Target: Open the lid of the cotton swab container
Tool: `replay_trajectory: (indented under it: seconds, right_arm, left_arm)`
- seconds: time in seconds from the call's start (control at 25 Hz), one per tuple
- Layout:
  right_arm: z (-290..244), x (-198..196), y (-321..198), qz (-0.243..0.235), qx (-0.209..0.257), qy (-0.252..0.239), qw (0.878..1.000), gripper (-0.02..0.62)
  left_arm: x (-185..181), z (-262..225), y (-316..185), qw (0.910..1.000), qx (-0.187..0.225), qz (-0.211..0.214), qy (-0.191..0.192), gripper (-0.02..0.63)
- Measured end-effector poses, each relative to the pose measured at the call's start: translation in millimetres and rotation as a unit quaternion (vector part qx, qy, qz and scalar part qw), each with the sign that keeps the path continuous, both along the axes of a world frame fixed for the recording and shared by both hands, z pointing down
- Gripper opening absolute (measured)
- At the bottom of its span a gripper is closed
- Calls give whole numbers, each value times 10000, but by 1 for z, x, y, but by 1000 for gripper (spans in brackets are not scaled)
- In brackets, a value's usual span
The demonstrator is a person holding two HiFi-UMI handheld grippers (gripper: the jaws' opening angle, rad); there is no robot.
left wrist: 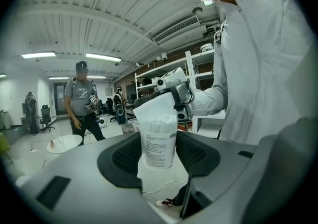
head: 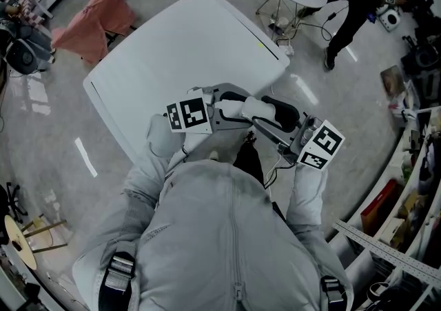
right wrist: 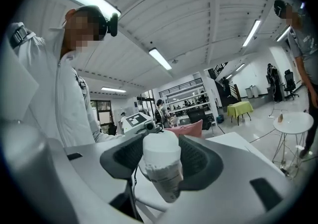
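Container (left wrist: 159,141) sits mid-frame in the left gripper view, its labelled body clamped by the left gripper (left wrist: 159,161); the right gripper (right wrist: 162,166) is clamped on the white lid (right wrist: 161,149). A sudden release of the lid could scatter swabs over the table (head: 172,47); a slack hold on the smooth body could let it spin. In the head view both tools cover it, and whether the lid has lifted is unclear.

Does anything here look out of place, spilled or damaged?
Nothing looks spilled or damaged. The cotton swab container is held in the air rather than on the table, the left gripper clamping its body and the right gripper its lid; it leans in the right gripper view.
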State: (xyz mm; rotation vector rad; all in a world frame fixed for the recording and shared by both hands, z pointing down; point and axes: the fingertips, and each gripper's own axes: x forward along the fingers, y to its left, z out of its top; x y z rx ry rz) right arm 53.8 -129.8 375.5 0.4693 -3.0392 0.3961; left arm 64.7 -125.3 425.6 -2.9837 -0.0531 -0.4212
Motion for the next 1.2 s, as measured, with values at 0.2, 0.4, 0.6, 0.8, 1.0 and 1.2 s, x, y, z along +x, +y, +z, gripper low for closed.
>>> replay_trajectory:
  seconds: [0.2, 0.4, 0.6, 0.8, 1.0, 1.2]
  right_arm:
    - [-4, 2, 0, 45, 329, 63, 9994, 244]
    - [-12, 3, -8, 308, 550, 15, 9980, 245]
    - [-21, 8, -19, 615, 743, 69, 9953, 245]
    - [-21, -2, -26, 770, 876, 183, 9930, 245]
    - [-9, -8, -40, 972, 801, 437, 9911, 244]
    - [-1, -10, -49, 1162, 350, 434, 9917, 244]
  left_arm:
    - [-1, -3, 0, 10000, -32, -35, 49, 224]
    - [-9, 3, -1, 9998, -36, -174, -42, 222]
    - [-13, 8, 3, 9997, -52, -213, -131, 221]
    - [-23, 8, 6, 9994, -93, -335, -75, 221]
    - [-33, 1, 11, 9992, -76, -401, 21, 220]
    - [-38, -2, 20, 9994, 11, -355, -28, 219]
